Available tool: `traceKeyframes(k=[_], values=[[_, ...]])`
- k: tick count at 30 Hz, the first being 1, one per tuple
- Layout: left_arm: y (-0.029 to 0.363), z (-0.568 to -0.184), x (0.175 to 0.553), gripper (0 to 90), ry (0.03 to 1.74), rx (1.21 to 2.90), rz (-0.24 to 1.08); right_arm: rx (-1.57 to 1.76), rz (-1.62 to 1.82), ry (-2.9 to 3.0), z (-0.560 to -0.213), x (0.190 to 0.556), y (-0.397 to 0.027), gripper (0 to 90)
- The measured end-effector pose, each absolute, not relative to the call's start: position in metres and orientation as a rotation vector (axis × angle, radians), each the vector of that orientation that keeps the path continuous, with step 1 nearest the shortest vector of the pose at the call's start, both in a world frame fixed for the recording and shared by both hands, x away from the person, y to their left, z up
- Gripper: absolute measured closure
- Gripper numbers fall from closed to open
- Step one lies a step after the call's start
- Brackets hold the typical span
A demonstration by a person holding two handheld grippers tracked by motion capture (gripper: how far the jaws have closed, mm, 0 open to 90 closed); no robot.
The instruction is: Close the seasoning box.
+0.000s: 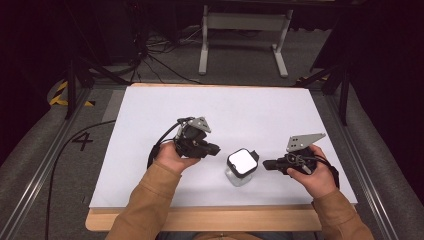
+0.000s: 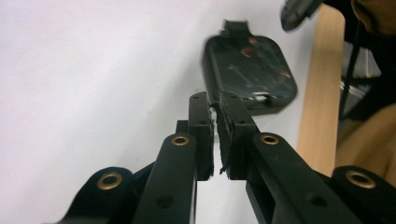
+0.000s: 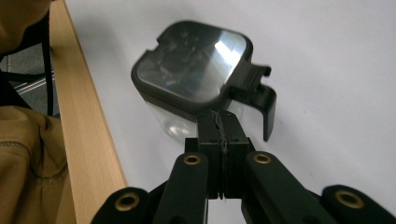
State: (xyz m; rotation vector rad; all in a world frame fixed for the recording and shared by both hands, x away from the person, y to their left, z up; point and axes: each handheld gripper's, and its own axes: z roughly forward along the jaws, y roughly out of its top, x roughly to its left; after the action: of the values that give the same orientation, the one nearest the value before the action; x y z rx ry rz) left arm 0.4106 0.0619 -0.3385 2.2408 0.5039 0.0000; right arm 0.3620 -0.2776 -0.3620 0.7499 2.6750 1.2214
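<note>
Standing near the counter's point(image 1: 150, 190) front edge, the lidded container point(image 1: 242, 167) was flanked by both claws, left point(image 1: 212, 149) and right point(image 1: 267, 164), each pressed together, seemingly empty. It could be knocked over by a careless approach.

Clear glossy plastic container point(image 3: 187, 93), matt white tabletop point(image 1: 240, 107), pale wooden edge point(image 1: 200, 218)

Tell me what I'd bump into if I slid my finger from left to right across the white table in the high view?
Left tool, held in the person's left hand → clear container with a black-rimmed lid → right tool, held in the right hand.
</note>
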Motion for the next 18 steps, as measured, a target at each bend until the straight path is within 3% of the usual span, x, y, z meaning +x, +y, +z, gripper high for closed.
traceKeyframes(k=[18], values=[[0.083,-0.341,0.410,82.9,0.598,2.193,0.025,0.810,1.187,2.714,-0.395,0.388,-0.275,90.0]])
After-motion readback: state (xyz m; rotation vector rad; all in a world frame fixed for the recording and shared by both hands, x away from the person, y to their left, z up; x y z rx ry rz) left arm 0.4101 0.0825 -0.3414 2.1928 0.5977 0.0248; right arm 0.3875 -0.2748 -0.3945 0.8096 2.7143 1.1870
